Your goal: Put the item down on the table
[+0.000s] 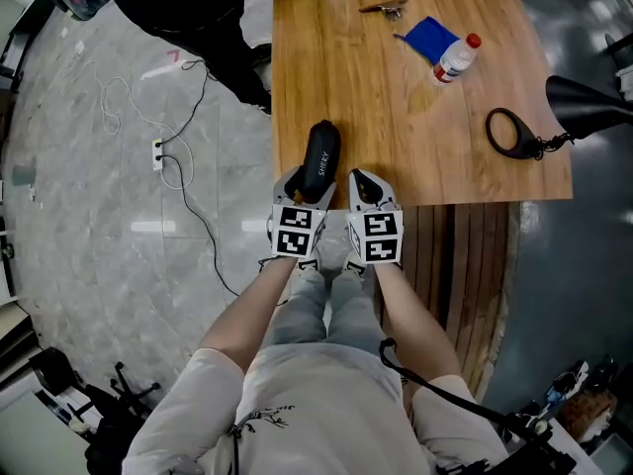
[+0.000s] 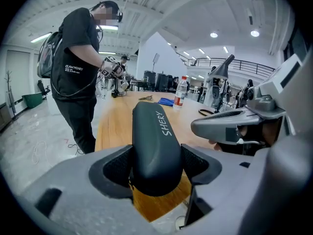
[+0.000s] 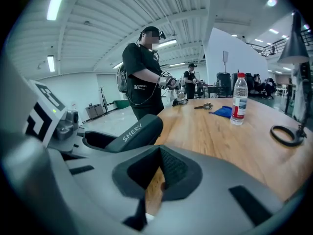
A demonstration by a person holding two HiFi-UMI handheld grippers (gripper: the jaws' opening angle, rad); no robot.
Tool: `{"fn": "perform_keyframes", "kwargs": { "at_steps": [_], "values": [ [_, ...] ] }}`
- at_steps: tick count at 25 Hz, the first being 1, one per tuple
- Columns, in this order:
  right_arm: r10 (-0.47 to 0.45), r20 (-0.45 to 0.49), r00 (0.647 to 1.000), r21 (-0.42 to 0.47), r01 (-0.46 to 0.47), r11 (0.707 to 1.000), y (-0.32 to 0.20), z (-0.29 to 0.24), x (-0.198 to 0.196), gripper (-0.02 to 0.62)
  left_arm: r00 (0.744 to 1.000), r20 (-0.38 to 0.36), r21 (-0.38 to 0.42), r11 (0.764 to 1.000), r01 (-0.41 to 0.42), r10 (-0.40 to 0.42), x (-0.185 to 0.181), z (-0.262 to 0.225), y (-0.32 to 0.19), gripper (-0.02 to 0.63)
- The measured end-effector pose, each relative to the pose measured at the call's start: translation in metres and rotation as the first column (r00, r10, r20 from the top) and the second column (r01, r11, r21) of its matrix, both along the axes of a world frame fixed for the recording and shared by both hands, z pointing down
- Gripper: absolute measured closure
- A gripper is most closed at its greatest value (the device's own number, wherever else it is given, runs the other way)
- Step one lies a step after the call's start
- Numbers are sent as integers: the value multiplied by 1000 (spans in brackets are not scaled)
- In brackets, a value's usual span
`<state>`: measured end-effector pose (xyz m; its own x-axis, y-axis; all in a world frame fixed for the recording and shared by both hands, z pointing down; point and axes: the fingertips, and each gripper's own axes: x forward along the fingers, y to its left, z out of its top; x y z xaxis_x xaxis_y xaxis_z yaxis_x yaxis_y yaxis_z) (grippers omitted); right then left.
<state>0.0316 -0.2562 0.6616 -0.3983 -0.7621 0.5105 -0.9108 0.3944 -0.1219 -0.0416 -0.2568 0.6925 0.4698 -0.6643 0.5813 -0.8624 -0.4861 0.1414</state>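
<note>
A black oblong case (image 1: 321, 161) printed SHERY lies lengthwise over the near left corner of the wooden table (image 1: 396, 117). My left gripper (image 1: 309, 188) is shut on its near end; in the left gripper view both pads press the case (image 2: 154, 141) from either side. Whether the case rests on the wood or hangs just above it I cannot tell. My right gripper (image 1: 371, 181) sits close beside it on the right, at the table's near edge. Its pads (image 3: 171, 168) meet with nothing between them. The right gripper view has the case (image 3: 132, 131) at its left.
Farther back on the table are a water bottle (image 1: 457, 57), a blue cloth (image 1: 428, 36) and a metal tool (image 1: 384, 8). A black ring-shaped strap (image 1: 509, 132) and a lamp shade (image 1: 584, 102) are at the right edge. A person (image 1: 188, 8) stands at the far left corner, with cables (image 1: 163, 151) on the floor.
</note>
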Motion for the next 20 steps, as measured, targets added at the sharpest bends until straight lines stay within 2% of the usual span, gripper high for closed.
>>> {"fn": "perform_keyframes", "kwargs": {
  "at_steps": [10,16,20],
  "values": [
    [23,10,1000,-18,-22,1000,-2,11,8,594,1000,30,-98,995,4,-1,7,35,-4,291],
    [30,21,999,-27,-30,999,-2,12,11,594,997,73,-120,993,10,-1,5,55,-6,290],
    [40,24,999,-44,-39,998,-2,18,14,594,997,76,-126,992,9,0,6,58,-7,290]
  ]
}}
